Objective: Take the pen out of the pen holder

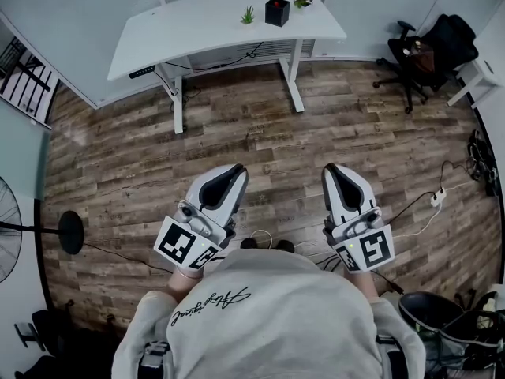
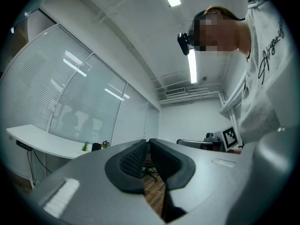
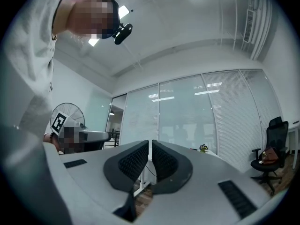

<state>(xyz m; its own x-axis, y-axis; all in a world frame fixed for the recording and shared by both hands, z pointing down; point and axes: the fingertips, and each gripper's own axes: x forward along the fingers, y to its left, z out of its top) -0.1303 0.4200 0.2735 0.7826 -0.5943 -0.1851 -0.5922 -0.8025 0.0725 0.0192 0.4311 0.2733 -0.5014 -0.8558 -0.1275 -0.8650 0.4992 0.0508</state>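
Close by the person's sweatshirt (image 1: 268, 314), L claw (image 1: 237, 170) & R claw (image 1: 332, 169) both w/ jaws together on nothing, over wood floor (image 1: 237, 125), well apart from black pen holder (image 1: 277, 12) on far white counter (image 1: 197, 26) betw. two small plants (image 1: 248, 14); pen too small to tell.

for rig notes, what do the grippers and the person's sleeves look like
Left gripper and right gripper: white-grey shells, black ribbed pads, each with a cube of black-and-white square markers. The person wears a pale grey sweatshirt with black script.
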